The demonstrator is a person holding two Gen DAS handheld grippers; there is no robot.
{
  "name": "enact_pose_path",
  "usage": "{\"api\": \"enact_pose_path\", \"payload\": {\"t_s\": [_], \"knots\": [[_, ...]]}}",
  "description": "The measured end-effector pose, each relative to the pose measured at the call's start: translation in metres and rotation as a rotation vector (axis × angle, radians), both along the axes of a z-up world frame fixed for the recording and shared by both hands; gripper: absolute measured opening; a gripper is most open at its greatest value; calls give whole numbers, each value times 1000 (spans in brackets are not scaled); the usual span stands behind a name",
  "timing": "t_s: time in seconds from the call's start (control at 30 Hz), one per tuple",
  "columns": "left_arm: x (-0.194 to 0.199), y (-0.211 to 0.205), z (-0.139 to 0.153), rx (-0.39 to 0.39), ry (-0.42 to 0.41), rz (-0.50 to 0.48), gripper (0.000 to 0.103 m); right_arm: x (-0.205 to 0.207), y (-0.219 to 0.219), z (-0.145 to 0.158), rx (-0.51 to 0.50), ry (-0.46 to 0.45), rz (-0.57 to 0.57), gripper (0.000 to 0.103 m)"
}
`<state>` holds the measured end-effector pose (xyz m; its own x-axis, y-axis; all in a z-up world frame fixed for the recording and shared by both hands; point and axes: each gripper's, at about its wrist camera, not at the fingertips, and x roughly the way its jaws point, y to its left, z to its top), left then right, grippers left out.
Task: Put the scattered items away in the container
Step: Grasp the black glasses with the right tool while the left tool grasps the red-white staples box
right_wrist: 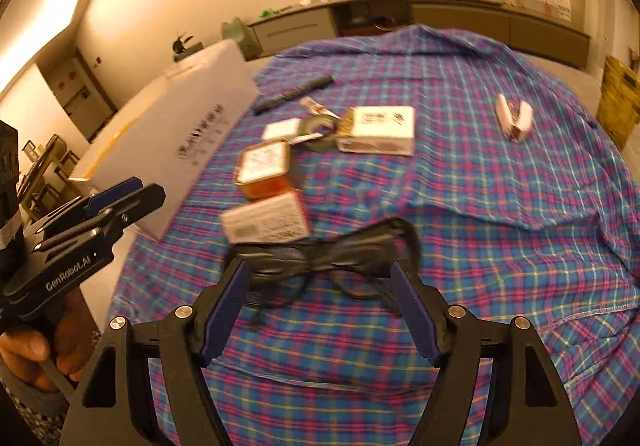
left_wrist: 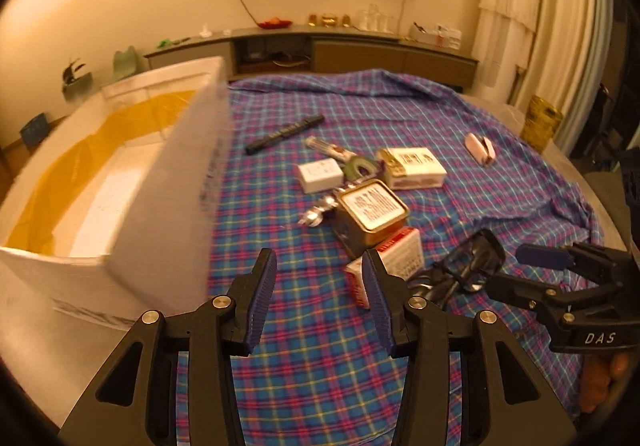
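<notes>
A white box (left_wrist: pixel 132 182) with yellow lining stands open at the left; in the right wrist view it (right_wrist: pixel 188 134) lies left of the items. My left gripper (left_wrist: pixel 320 278) is open and empty, low over the plaid cloth beside a red-and-white carton (left_wrist: pixel 400 254). My right gripper (right_wrist: pixel 320 278) is open with its fingers either side of black glasses (right_wrist: pixel 320 258), which also show in the left wrist view (left_wrist: pixel 468 266). A gold tin (left_wrist: pixel 368 214), white boxes (left_wrist: pixel 416 166), a tape roll (left_wrist: pixel 360 168) and a black pen (left_wrist: pixel 284 133) lie scattered.
A small pink-and-white case (left_wrist: pixel 480 148) lies apart at the right. The plaid cloth (left_wrist: pixel 320 366) covers the table. A long sideboard (left_wrist: pixel 320 46) runs along the far wall. A yellow bin (left_wrist: pixel 540 122) stands at the right.
</notes>
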<state>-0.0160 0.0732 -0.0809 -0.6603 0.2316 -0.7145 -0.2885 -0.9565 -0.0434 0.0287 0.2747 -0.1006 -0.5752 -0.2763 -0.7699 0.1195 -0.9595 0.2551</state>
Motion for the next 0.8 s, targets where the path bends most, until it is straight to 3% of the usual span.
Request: {"api": "enact_pose_path", "payload": {"t_s": [0.23, 0.4, 0.47, 0.5, 0.57, 0.63, 0.7, 0.8], "knots": [[-17, 30, -23, 11, -75, -71, 47, -10, 11, -17, -15, -46, -9, 74], [-31, 45, -44, -24, -115, -74, 51, -24, 9, -34, -18, -75, -3, 74], [-31, 48, -46, 13, -145, -106, 50, -31, 8, -33, 3, -60, 23, 74], [-29, 48, -43, 45, -153, -133, 48, -35, 9, -31, 10, -53, 36, 68], [-22, 48, -34, 121, -154, -211, 48, -45, 13, -19, 71, -5, 32, 65], [-17, 51, -30, 143, -138, -237, 48, -51, 20, -12, 134, 32, -17, 44], [-17, 52, -32, 115, -123, -214, 48, -53, 31, -12, 119, 34, -71, 44], [-25, 45, -37, 116, -128, -149, 50, -48, 45, -15, -6, -1, -143, 57]]}}
